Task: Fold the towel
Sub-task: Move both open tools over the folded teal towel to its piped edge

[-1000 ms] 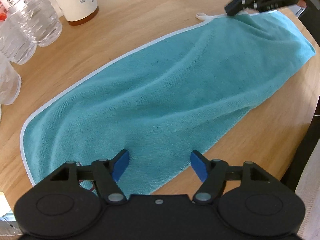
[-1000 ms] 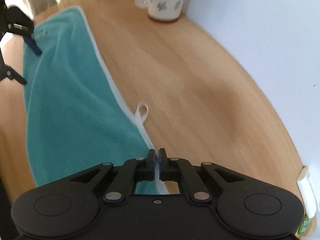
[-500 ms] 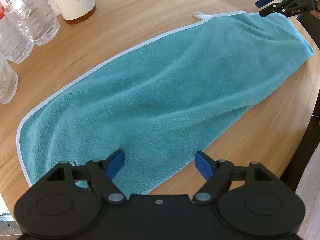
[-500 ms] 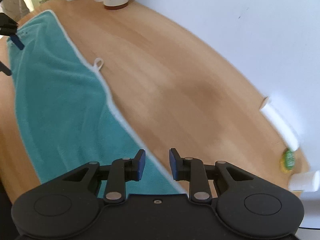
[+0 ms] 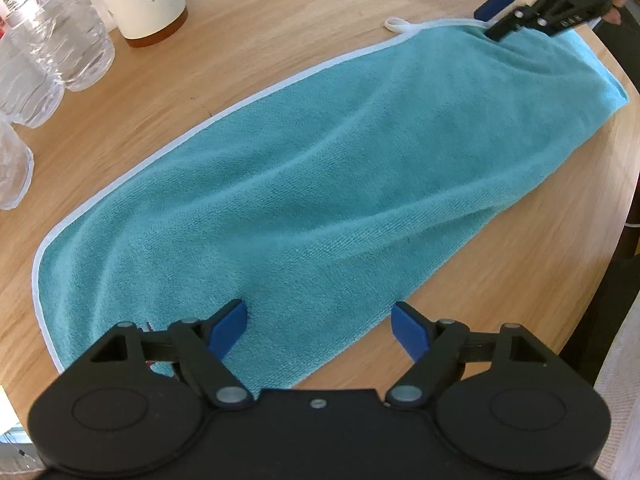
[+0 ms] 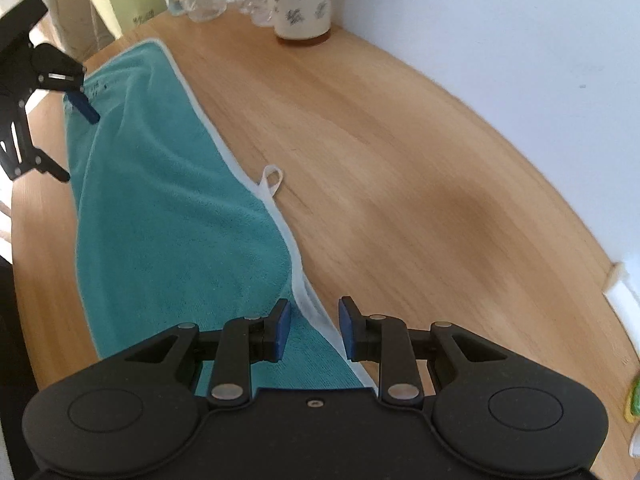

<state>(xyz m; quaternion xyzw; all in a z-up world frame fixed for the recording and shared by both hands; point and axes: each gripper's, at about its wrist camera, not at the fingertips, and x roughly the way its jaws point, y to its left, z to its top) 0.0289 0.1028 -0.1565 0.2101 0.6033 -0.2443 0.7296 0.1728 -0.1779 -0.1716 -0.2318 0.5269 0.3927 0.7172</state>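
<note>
A teal towel [image 5: 320,184] with a white border lies folded lengthwise on the round wooden table [image 5: 280,32]; it also shows in the right wrist view [image 6: 168,216]. Its white hanging loop [image 5: 396,26] lies on the wood at the far edge and shows in the right wrist view [image 6: 271,178]. My left gripper [image 5: 320,320] is open just above the towel's near end. My right gripper [image 6: 312,330] is open, its jaws straddling the white-edged far end of the towel; it shows in the left wrist view [image 5: 500,14].
A patterned paper cup [image 5: 140,0] and several clear plastic bottles [image 5: 60,52] stand at the back left of the table. The table's curved edge [image 5: 624,200] drops off at the right. A white wall [image 6: 500,40] lies beyond the table.
My right gripper let go of the towel's far edge, opened, lifted away, then came back down over that edge. My left gripper stayed open near the near end.
</note>
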